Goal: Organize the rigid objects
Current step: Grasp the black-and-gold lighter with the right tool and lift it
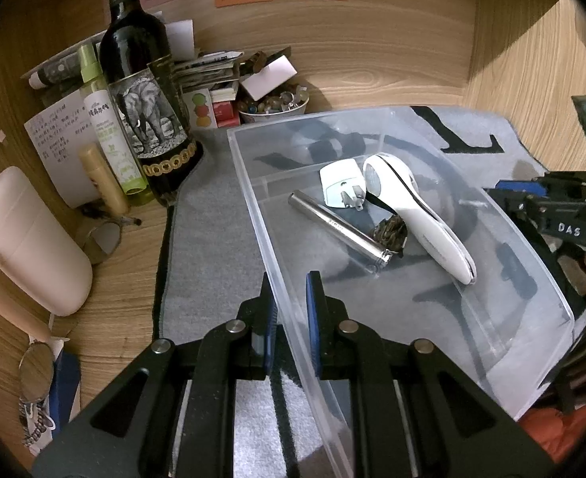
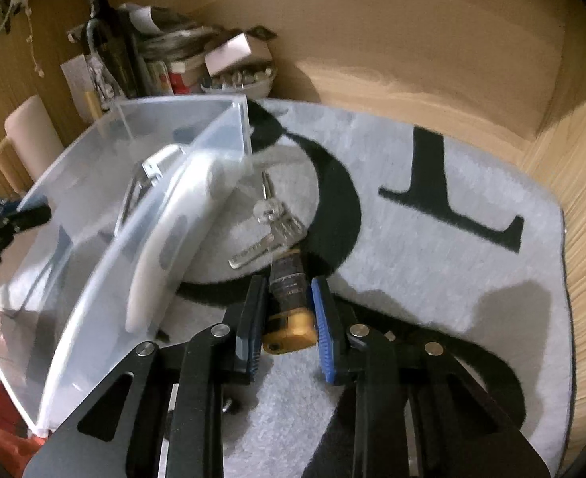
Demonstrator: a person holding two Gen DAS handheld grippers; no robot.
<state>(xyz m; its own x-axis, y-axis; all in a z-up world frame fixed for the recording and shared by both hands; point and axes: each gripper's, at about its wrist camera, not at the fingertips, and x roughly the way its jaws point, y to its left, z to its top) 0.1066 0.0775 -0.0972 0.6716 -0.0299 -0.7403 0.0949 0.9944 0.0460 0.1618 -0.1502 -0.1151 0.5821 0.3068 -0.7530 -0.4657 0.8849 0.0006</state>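
A clear plastic bin (image 1: 249, 183) stands on the grey mat. In it lie a white handheld device (image 1: 416, 215), a metal tube (image 1: 341, 231), a white plug (image 1: 339, 183) and a small dark object (image 1: 390, 231). My left gripper (image 1: 291, 279) is shut on the bin's near wall, which runs between its blue pads. In the right wrist view, a brass and black padlock (image 2: 289, 318) lies on the mat just right of the bin (image 2: 93, 279), with a bunch of keys (image 2: 271, 219) attached beyond it. My right gripper (image 2: 289, 290) is shut on the padlock, both pads against its sides.
At the back left stand a dark wine bottle (image 1: 141, 79), a green spray bottle (image 1: 105, 119), a pink jug (image 1: 30, 239) and a bowl of small items (image 1: 273, 105). Glasses (image 1: 36, 366) lie near left. The grey mat (image 2: 432, 239) with black letters stretches right. Wooden walls enclose the desk.
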